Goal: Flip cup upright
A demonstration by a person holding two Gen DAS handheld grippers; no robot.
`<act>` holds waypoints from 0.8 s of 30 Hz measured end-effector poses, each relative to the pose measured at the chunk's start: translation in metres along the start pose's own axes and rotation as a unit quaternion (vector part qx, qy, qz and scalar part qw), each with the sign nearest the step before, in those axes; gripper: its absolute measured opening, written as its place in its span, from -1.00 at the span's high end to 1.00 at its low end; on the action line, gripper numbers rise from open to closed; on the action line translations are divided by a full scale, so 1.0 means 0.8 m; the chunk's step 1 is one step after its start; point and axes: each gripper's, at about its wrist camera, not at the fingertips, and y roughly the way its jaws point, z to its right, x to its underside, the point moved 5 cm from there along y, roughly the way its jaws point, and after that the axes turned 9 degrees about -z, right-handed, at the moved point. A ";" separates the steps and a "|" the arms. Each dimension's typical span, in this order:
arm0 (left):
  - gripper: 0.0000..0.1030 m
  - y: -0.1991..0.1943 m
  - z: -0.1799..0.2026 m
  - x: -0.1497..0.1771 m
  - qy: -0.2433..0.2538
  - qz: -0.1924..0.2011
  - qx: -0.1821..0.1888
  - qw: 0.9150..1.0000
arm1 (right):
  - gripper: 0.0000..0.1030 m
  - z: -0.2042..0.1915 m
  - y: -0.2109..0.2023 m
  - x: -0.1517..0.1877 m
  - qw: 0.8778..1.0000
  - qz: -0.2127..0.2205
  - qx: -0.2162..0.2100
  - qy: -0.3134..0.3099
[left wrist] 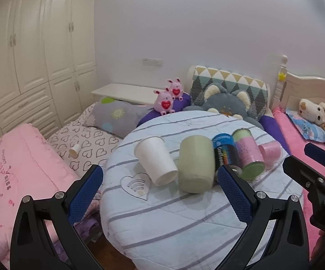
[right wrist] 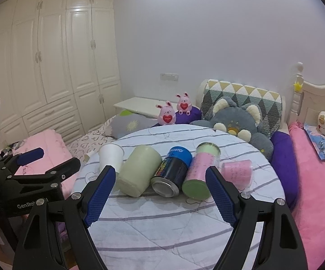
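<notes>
Several cups and cans lie on their sides in a row on a round striped cushion [left wrist: 162, 220]: a white paper cup [left wrist: 155, 160], a pale green cup [left wrist: 196, 164], a dark can with a blue top [left wrist: 225, 151], a pink and green tumbler [left wrist: 249, 155] and a small pink cup [left wrist: 270, 151]. My left gripper [left wrist: 160, 193] is open, near the white cup and the green cup. My right gripper [right wrist: 160, 193] is open, just short of the green cup [right wrist: 138, 171], the dark can [right wrist: 172, 172] and the tumbler [right wrist: 199, 175]. The white cup [right wrist: 110, 157] and pink cup [right wrist: 237, 172] flank them.
The cushion [right wrist: 173, 225] rests on a bed with pink quilts [left wrist: 16, 168], a heart-print sheet [left wrist: 88, 144], pillows and plush toys [left wrist: 225, 105]. A small cup [left wrist: 74, 150] lies on the sheet. White wardrobes [right wrist: 50, 67] stand at the left. The right gripper's body [left wrist: 315, 175] shows in the left wrist view.
</notes>
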 end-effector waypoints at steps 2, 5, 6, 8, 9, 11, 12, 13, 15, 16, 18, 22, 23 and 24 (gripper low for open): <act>-1.00 0.006 -0.012 -0.002 -0.004 -0.004 -0.005 1.000 | -0.62 -0.006 0.012 -0.005 1.000 -0.007 -0.007 -0.001; -1.00 0.014 -0.029 -0.005 -0.010 -0.006 -0.008 1.000 | -0.62 -0.017 0.035 -0.012 1.000 -0.022 -0.016 -0.002; -1.00 0.018 -0.035 -0.006 -0.013 -0.007 -0.008 1.000 | -0.62 -0.022 0.046 -0.015 0.999 -0.029 -0.020 -0.003; -1.00 0.027 -0.043 -0.008 -0.016 -0.012 -0.008 1.000 | -0.62 -0.030 0.063 -0.021 0.999 -0.039 -0.026 -0.003; -1.00 0.032 -0.050 -0.010 -0.018 -0.015 -0.010 1.000 | -0.62 -0.036 0.074 -0.024 0.998 -0.046 -0.032 -0.005; -1.00 0.042 -0.063 -0.013 -0.024 -0.020 -0.017 0.999 | -0.62 -0.045 0.089 -0.029 0.998 -0.055 -0.040 -0.010; -1.00 0.047 -0.069 -0.015 -0.028 -0.021 -0.021 0.999 | -0.62 -0.052 0.099 -0.032 0.997 -0.060 -0.044 -0.014; -1.00 0.052 -0.074 -0.017 -0.030 -0.023 -0.022 0.999 | -0.62 -0.056 0.104 -0.034 0.997 -0.062 -0.045 -0.016; -1.00 0.064 -0.089 -0.021 -0.038 -0.031 -0.025 0.999 | -0.62 -0.066 0.119 -0.040 0.996 -0.069 -0.051 -0.020; -1.00 0.068 -0.094 -0.023 -0.040 -0.032 -0.027 0.998 | -0.62 -0.069 0.125 -0.043 0.996 -0.072 -0.052 -0.021; -1.00 0.075 -0.108 -0.024 -0.044 -0.035 -0.036 0.998 | -0.62 -0.079 0.139 -0.049 0.995 -0.080 -0.059 -0.023; -1.00 0.091 -0.140 -0.023 -0.058 -0.046 -0.050 0.996 | -0.62 -0.102 0.169 -0.054 0.991 -0.106 -0.079 -0.034; -1.00 0.095 -0.146 -0.022 -0.063 -0.050 -0.051 0.995 | -0.62 -0.107 0.175 -0.054 0.989 -0.113 -0.084 -0.038; -1.00 0.098 -0.155 -0.021 -0.070 -0.054 -0.052 0.995 | -0.62 -0.114 0.184 -0.054 0.987 -0.125 -0.093 -0.042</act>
